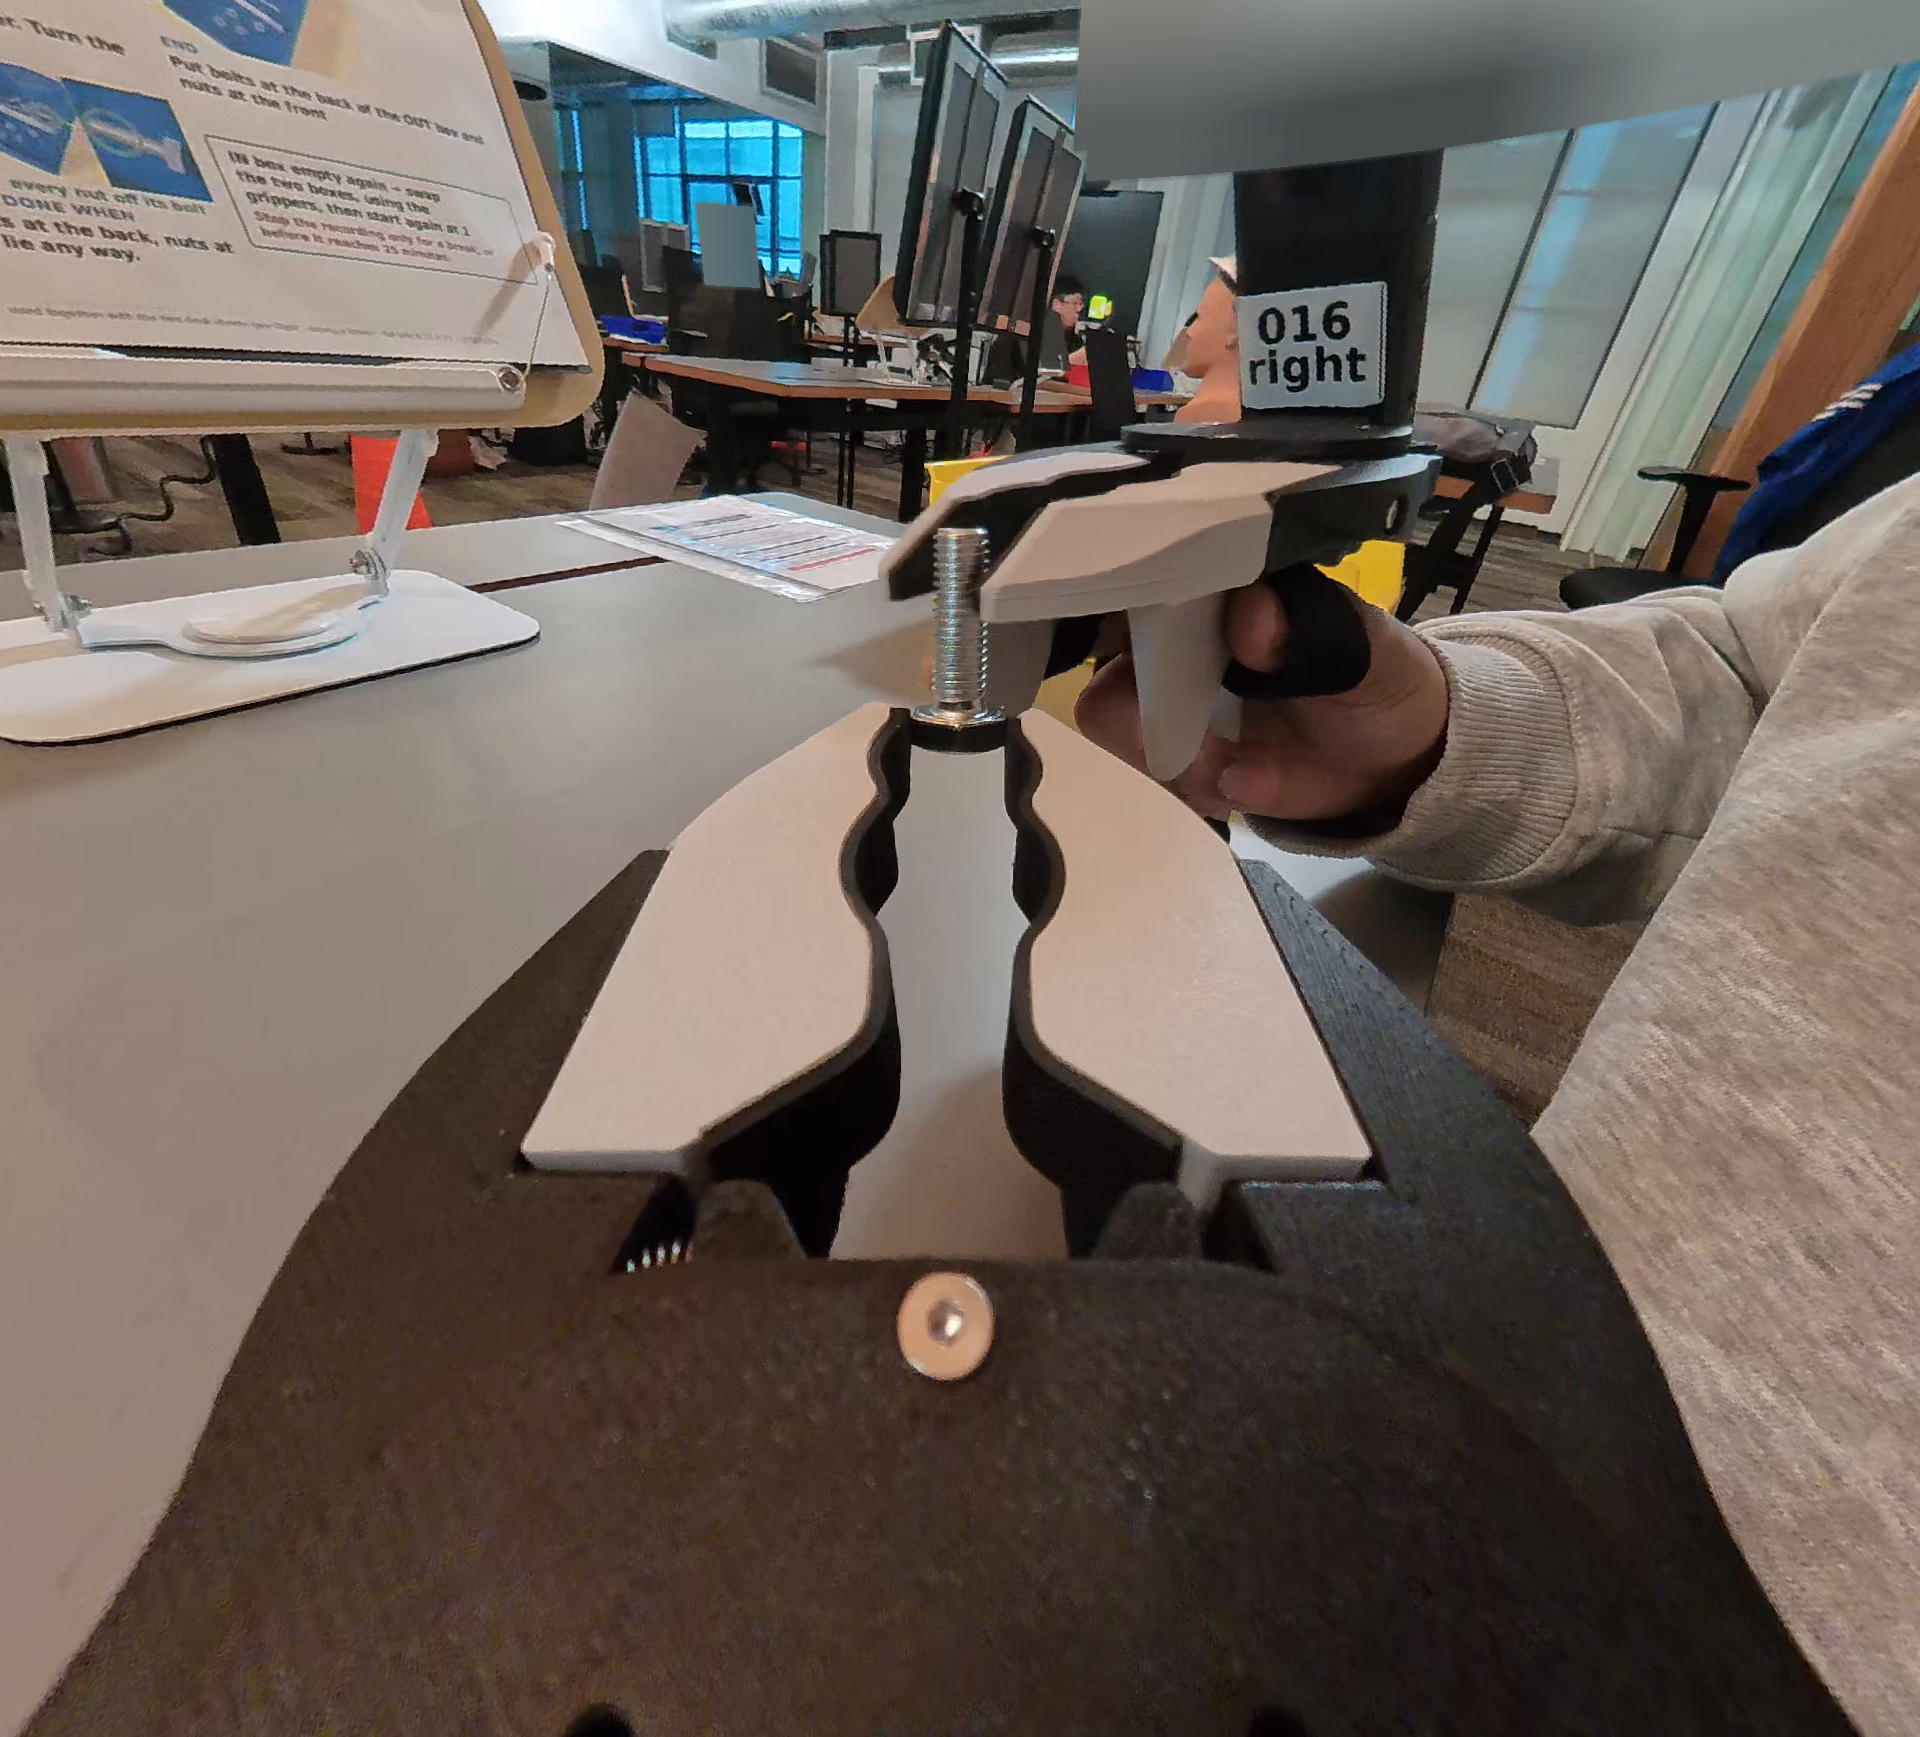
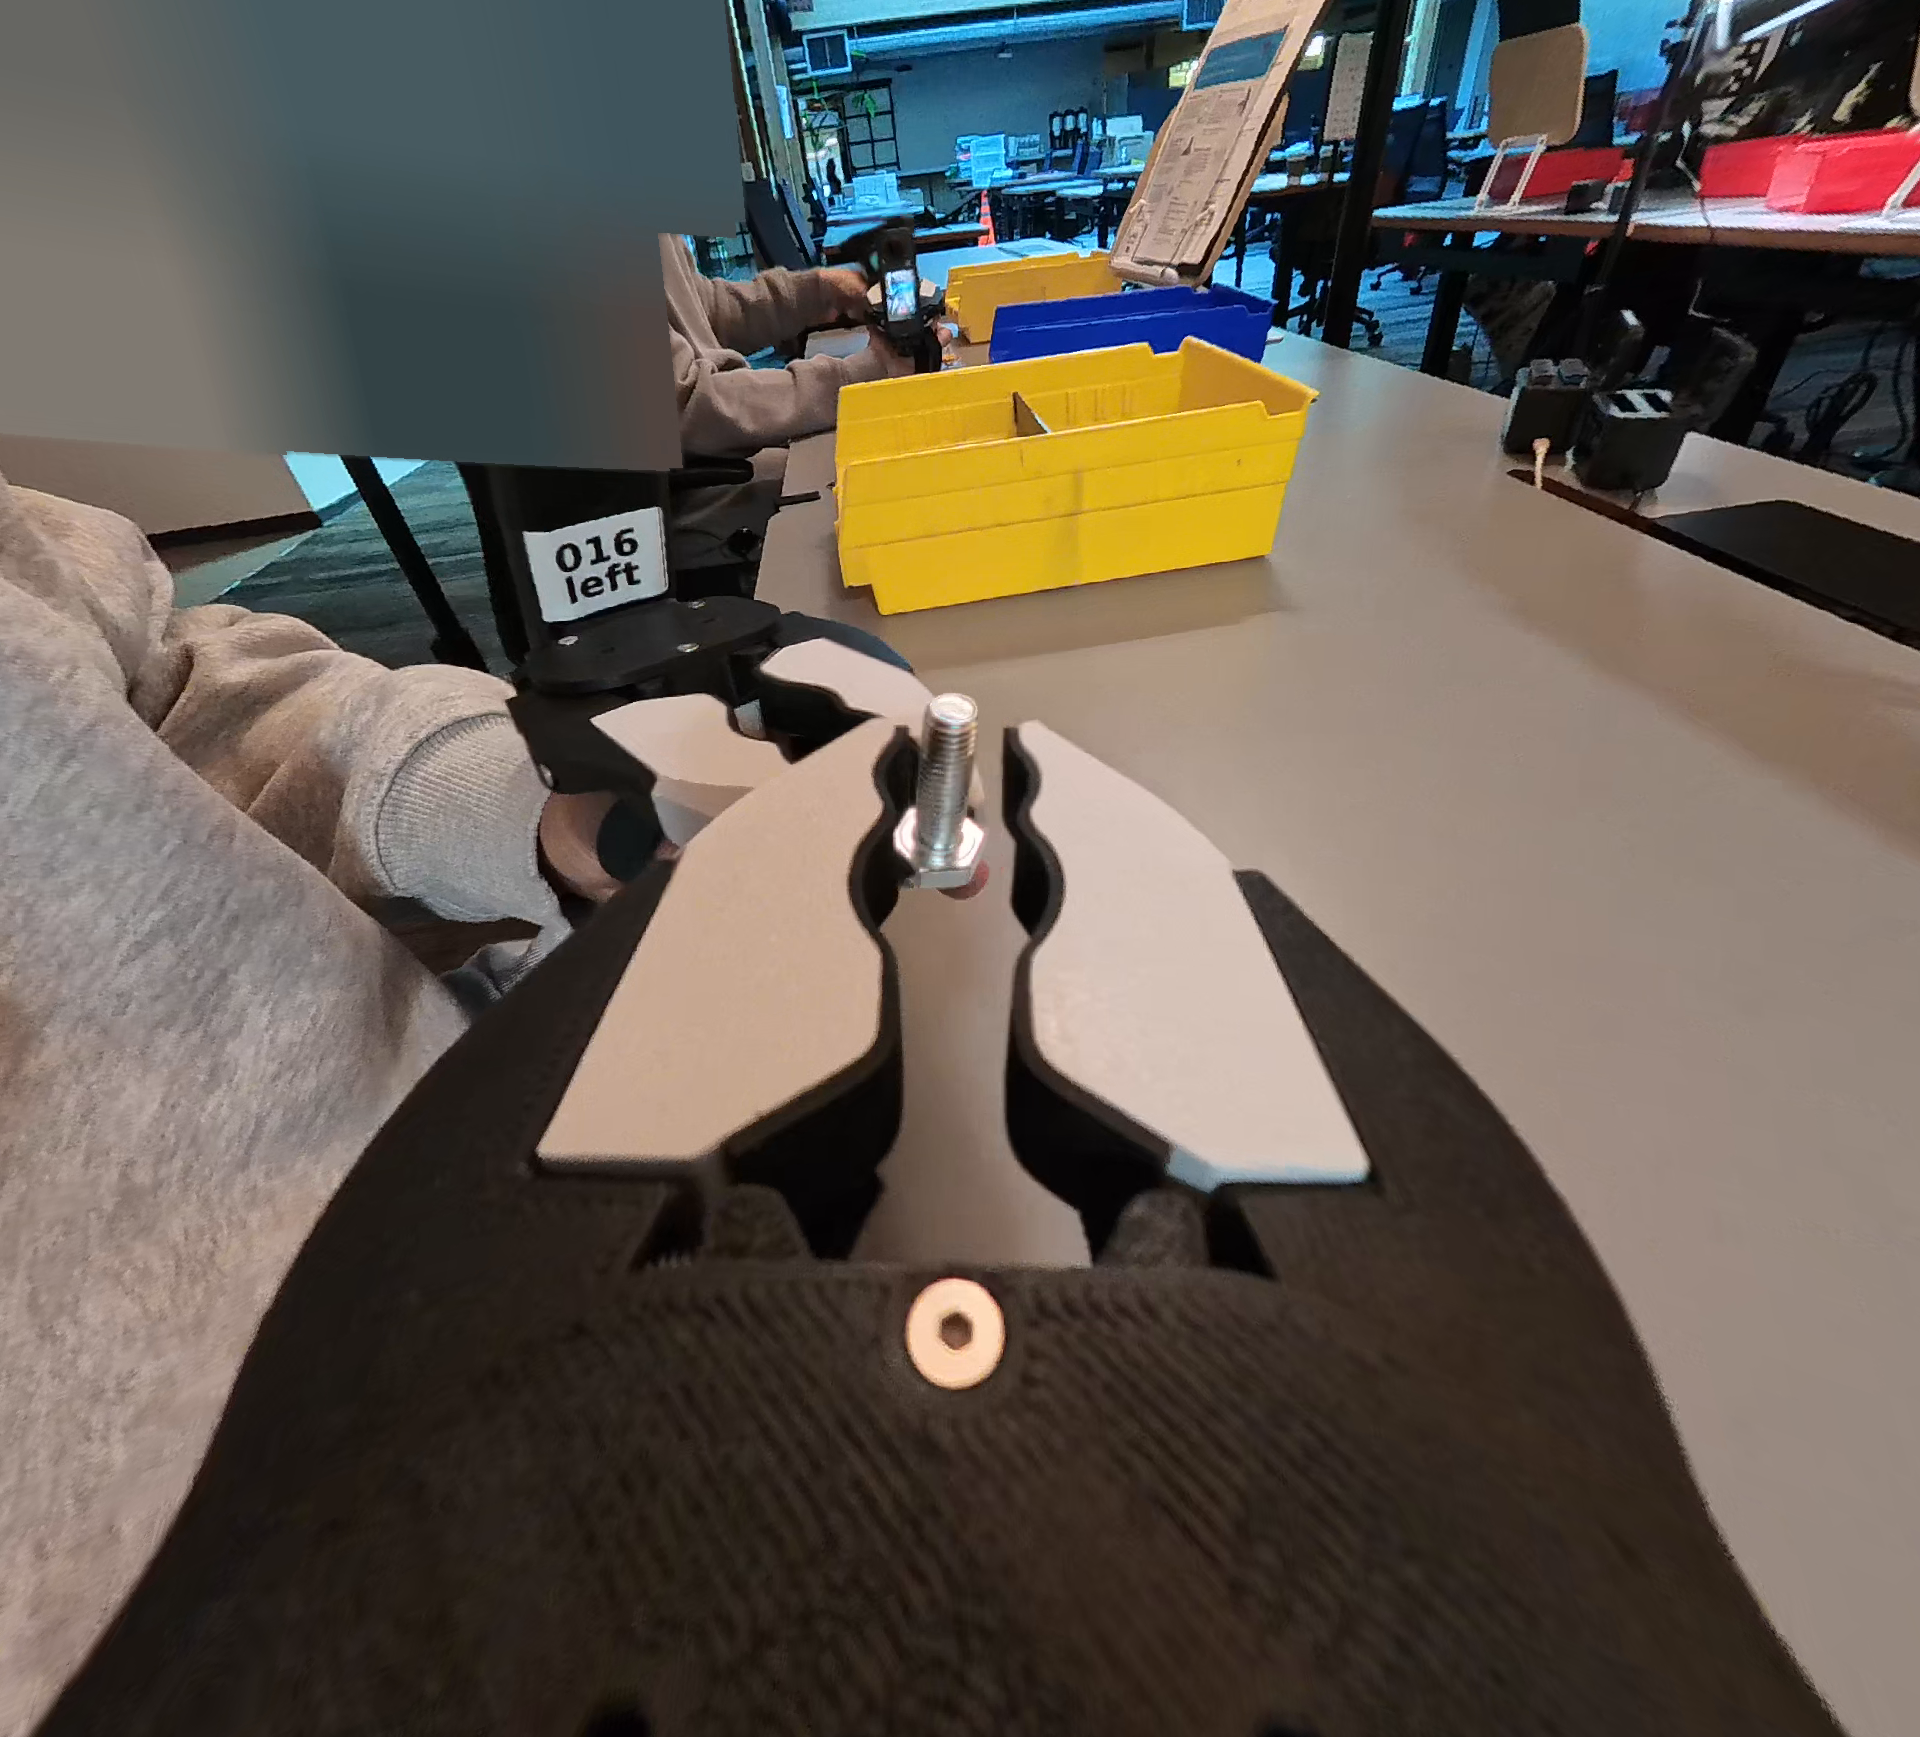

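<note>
A silver hex bolt [image 1: 961,617] stands upright in the air above the grey table [image 1: 312,960], threads up. My left gripper [image 1: 956,742] is shut on the bolt's head at its fingertips. My right gripper [image 1: 956,586] comes in from the right, its two fingers on either side of the threaded shank. In the right wrist view the bolt [image 2: 948,773] stands between the right gripper's [image 2: 951,742] fingertips with a gap on its right side, so the jaws are open. The left gripper [image 2: 748,721] reaches in from the left there, partly hidden under the right gripper's left finger [image 2: 748,908].
A yellow divided bin [image 2: 1070,503] sits ahead on the table, with a blue bin [image 2: 1132,321] and another yellow bin [image 2: 1029,285] behind it. A stand with an instruction sheet [image 1: 260,129] is at the left. A laminated sheet [image 1: 748,539] lies farther back. Black chargers [image 2: 1600,430] sit at the right. The tips of both grippers are at nearly the same place.
</note>
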Demonstrator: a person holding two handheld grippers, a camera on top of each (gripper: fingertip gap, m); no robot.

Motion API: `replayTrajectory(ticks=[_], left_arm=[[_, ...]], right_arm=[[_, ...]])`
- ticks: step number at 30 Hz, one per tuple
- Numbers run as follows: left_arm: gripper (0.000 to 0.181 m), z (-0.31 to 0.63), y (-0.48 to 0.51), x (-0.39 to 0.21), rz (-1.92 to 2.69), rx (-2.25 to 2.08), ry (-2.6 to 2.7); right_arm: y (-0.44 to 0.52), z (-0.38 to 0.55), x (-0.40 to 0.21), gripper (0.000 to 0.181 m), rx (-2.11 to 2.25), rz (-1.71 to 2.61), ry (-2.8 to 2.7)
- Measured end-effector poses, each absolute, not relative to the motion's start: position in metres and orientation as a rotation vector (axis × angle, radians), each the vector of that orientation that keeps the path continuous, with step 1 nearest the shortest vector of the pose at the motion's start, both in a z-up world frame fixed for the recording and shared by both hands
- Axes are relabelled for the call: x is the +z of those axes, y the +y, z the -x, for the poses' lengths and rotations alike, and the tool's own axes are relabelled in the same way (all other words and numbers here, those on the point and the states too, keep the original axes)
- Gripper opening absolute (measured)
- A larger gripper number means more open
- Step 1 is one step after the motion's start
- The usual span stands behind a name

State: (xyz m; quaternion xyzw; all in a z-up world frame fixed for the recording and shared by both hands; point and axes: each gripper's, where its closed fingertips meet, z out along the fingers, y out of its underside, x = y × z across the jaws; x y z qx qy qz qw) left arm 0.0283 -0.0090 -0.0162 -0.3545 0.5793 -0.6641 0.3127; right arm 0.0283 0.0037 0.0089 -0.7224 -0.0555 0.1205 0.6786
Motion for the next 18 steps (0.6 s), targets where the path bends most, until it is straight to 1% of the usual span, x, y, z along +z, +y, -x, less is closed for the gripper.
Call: replayTrajectory(ticks=[5,13,18], left_arm=[[0.019,-0.028,-0.008,-0.016,0.944,-1.764,1.52],[0.019,-0.028,-0.012,-0.02,0.937,-1.747,1.554],[0.019,-0.028,-0.013,-0.02,0.936,-1.748,1.56]], right_arm=[[0.002,-0.029,0.014,0.02,0.283,1.593,-0.119],[0.004,-0.026,0.004,0.011,0.258,1.646,-0.15],[0.004,-0.025,0.003,0.01,0.306,1.65,-0.136]])
